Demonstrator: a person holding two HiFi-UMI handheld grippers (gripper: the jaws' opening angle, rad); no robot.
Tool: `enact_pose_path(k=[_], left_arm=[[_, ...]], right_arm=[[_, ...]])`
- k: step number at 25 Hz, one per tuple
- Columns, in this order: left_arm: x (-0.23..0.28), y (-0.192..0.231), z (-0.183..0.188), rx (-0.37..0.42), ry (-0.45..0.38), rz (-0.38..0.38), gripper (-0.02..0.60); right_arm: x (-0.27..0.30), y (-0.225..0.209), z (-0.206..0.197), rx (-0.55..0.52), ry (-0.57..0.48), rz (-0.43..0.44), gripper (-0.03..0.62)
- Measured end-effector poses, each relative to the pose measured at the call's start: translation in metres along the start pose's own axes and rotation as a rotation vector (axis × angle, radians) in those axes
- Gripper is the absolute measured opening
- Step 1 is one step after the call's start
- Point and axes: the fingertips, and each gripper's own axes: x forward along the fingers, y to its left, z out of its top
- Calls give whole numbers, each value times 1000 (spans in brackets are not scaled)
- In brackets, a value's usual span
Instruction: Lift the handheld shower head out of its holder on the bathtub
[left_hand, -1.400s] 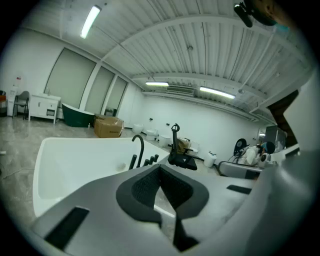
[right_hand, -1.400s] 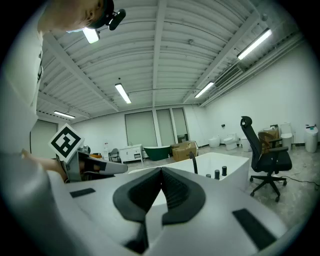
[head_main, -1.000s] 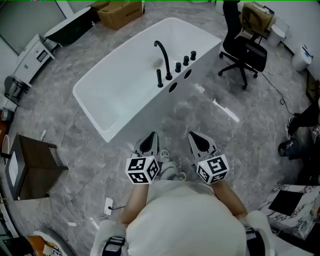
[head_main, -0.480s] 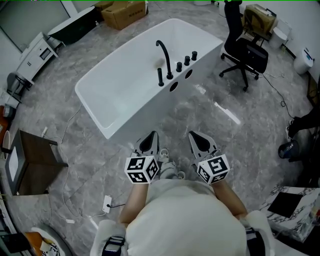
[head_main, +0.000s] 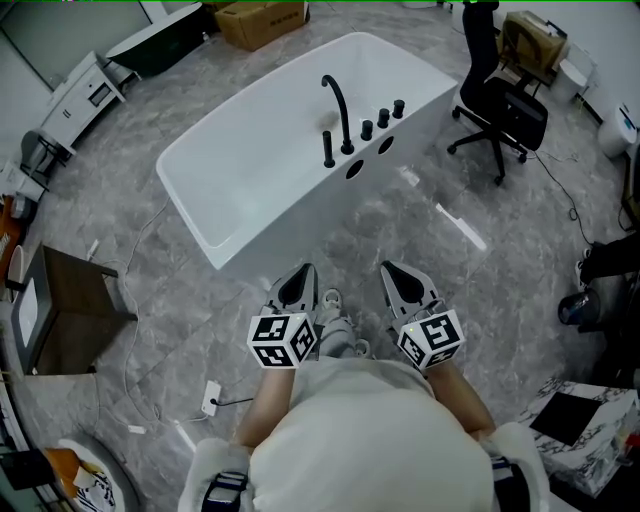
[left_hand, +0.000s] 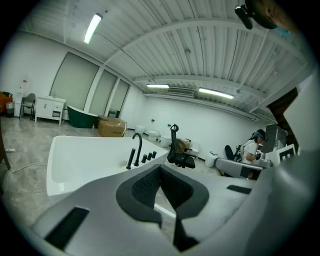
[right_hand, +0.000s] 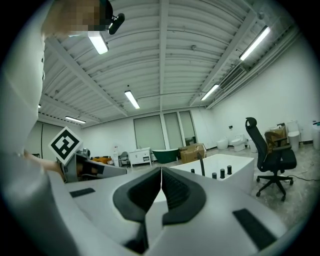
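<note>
Both grippers are held side by side in front of the person's body, over the grey marbled floor (head_main: 440, 270), and each is empty: the left gripper (head_main: 303, 272) has its dark ribbed pads pressed together with nothing between them, as its own view shows (left_hand: 160, 167), and the right gripper (head_main: 392, 270) is likewise closed on nothing (right_hand: 161, 170). Between and just below them in the head view are the person's shoes (head_main: 335, 328). Both point toward the white freestanding bathtub (head_main: 210, 215), which lies well apart from them. On the tub's near rim the black handheld shower head (head_main: 328, 150) stands upright in its holder, just beside the tall curved faucet spout (head_main: 338, 100); from the left gripper view it shows as a slim black post (left_hand: 130, 160) left of the spout. Three black knobs (head_main: 382, 118) line the rim on the spout's other side. A black office chair (head_main: 505, 105) stands beyond the tub's right end, and a cardboard box (head_main: 262, 20) sits behind the tub.
</note>
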Motion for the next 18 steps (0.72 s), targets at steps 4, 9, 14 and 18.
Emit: enact_pose_path(k=[4, 9, 14, 18], left_arm=[[10, 5, 0, -4, 8, 6, 20], [36, 11, 8, -1, 4, -6, 20], [69, 18, 23, -11, -4, -13, 21], [93, 28, 36, -7, 3, -26, 20]], right_arm=[[7, -9, -1, 6, 4, -8, 20], [24, -28, 1, 3, 11, -26, 20], [49, -52, 8, 7, 15, -42, 20], [77, -67, 19, 0, 10, -46, 20]])
